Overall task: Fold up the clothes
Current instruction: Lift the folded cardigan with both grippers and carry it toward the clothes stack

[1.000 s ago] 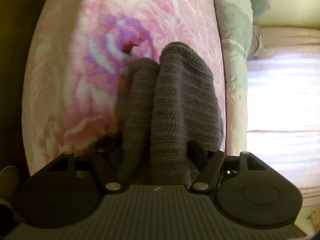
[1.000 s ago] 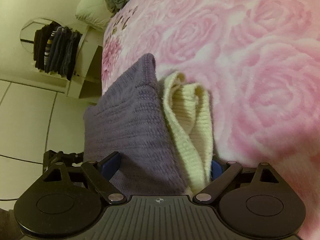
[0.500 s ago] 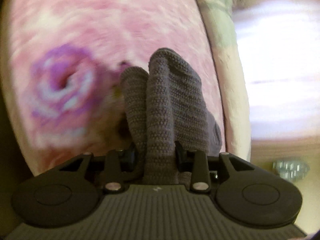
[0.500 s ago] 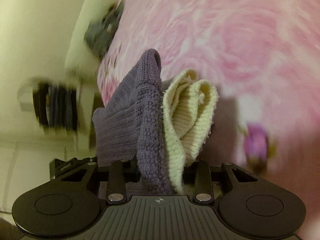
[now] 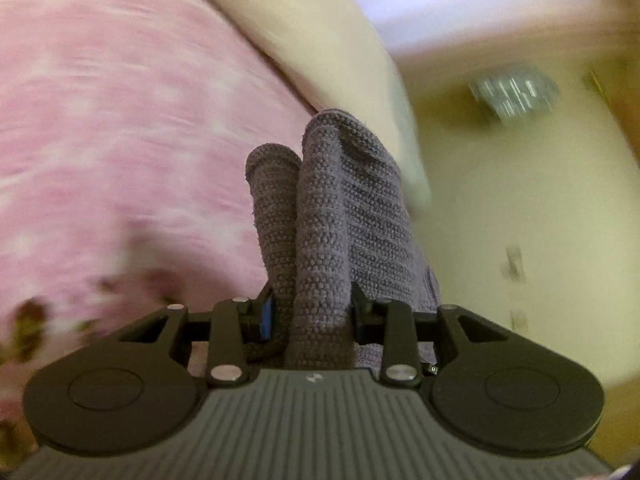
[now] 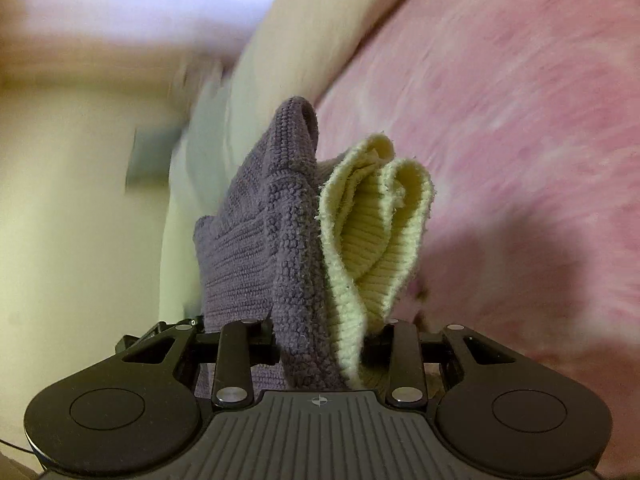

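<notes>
Since a second ago both tools have swung away from the rose pattern toward the bed's pale edge, the background now blurred. The left tool (image 5: 310, 312) is clamped on bunched purple knit (image 5: 340, 216). The right tool (image 6: 320, 332) pinches the same knit and its cream ribbed part (image 6: 376, 232), which stands up directly ahead of the fingers over the pink bedspread (image 6: 520, 120).
</notes>
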{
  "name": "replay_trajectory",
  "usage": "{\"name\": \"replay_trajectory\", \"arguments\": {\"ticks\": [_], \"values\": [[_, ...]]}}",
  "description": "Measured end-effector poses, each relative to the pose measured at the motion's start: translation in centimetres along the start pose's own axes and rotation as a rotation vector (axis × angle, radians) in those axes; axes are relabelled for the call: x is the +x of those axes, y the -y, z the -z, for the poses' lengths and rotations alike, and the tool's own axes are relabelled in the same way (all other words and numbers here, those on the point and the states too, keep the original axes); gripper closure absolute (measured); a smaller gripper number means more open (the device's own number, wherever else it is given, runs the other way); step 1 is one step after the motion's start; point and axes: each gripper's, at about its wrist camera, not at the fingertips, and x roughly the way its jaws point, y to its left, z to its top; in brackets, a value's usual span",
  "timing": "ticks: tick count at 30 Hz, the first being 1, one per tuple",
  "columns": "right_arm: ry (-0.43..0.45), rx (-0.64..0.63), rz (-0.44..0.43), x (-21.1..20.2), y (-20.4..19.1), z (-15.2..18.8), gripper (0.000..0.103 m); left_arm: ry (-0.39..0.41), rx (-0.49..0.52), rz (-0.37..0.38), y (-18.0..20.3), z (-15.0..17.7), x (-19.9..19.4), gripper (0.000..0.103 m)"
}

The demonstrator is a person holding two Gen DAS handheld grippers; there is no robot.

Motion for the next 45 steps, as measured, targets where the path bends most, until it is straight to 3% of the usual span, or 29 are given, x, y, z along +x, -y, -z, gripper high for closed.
{"name": "replay_trajectory", "arguments": {"ticks": [6, 9, 15, 24, 30, 40, 45], "values": [[0.354, 0.148, 0.032, -12.2, 2.5, 2.9, 0.070, -0.253, 0.168, 0.118, 9.3, -4.3, 14.4, 0.074], [0.492, 0.226, 0.038, -17.3, 4.9, 3.3, 0.070, -0.354, 0.232, 0.150, 13.8, -3.9, 21.4, 0.074], [0.658, 0.307, 0.056, -25.9, 10.5, -1.0, 0.070, -0.470, 0.312, 0.181, 20.9, -4.0, 34.2, 0.074], [0.754, 0.291, 0.057, -32.6, 18.0, -14.0, 0.070, -0.459, 0.377, 0.217, 29.1, -6.6, 49.9, 0.074], [0.738, 0.265, 0.061, -33.8, 22.3, -21.4, 0.070, -0.450, 0.385, 0.207, 30.2, -8.0, 57.0, 0.074], [0.724, 0.341, 0.068, -32.6, 26.5, -22.9, 0.070, -0.483, 0.391, 0.159, 28.3, -8.4, 61.2, 0.074], [0.749, 0.376, 0.119, -31.4, 27.9, -23.0, 0.070, -0.475, 0.459, 0.119, 28.3, -8.5, 62.7, 0.074]]}}
